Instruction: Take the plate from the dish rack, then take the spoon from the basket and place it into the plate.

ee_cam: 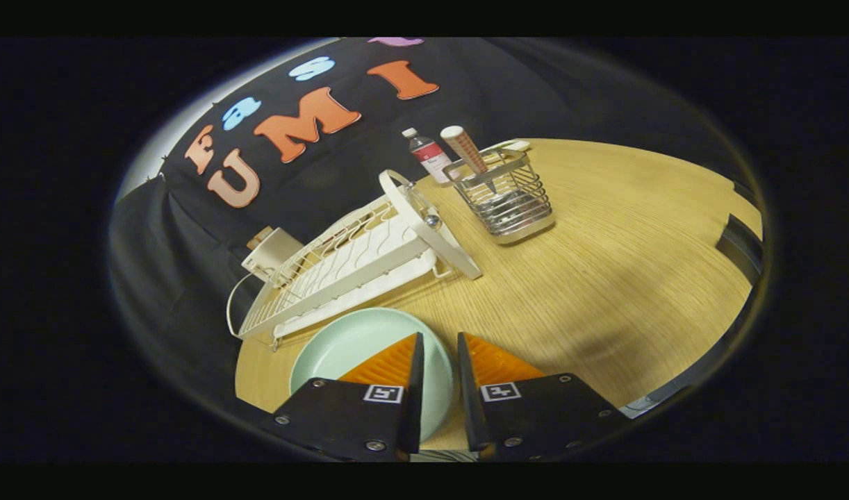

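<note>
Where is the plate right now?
In the gripper view the plate is out of the dish rack, on the table just in front of it, with its rim running between the gripper jaws.

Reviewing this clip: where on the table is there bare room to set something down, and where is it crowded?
Bare wood runs wide on the table from the wire basket toward the gripper, beside the plate. Crowded: the dish rack sits right beyond the plate, with a bottle behind the basket. The gripper's jaws straddle the plate's rim.
</note>
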Motion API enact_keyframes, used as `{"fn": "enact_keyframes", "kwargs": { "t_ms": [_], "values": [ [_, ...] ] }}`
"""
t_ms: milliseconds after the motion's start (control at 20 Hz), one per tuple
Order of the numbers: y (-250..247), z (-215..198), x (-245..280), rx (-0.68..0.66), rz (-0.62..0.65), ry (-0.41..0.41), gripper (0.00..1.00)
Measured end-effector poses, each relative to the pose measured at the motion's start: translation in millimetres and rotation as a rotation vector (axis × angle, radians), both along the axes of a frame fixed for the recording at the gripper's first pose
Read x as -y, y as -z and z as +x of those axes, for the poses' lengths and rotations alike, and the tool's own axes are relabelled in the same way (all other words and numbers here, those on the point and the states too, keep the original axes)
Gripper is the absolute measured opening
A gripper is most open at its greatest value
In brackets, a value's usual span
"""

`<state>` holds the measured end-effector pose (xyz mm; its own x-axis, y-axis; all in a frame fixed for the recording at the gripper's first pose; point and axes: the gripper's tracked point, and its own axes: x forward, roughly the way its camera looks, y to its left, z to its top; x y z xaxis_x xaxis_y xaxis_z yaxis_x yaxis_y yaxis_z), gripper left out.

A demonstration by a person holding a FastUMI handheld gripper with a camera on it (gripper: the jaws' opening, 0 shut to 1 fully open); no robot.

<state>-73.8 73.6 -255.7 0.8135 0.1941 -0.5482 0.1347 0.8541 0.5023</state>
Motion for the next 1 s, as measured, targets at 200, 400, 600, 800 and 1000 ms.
{"fn": "enact_keyframes", "kwargs": {
  "t_ms": [200, 400, 600, 800, 1000],
  "values": [
    [-16, 8, 35, 0.058, -0.136, 0.056, 0.41],
    [-49, 17, 71, 0.168, -0.292, 0.13, 0.7],
    [-87, 29, 90, 0.307, -0.477, 0.168, 0.82],
    [-115, 42, 87, 0.431, -0.592, 0.164, 0.85],
    [-118, 60, 89, 0.464, -0.657, 0.164, 0.84]
  ]
}}
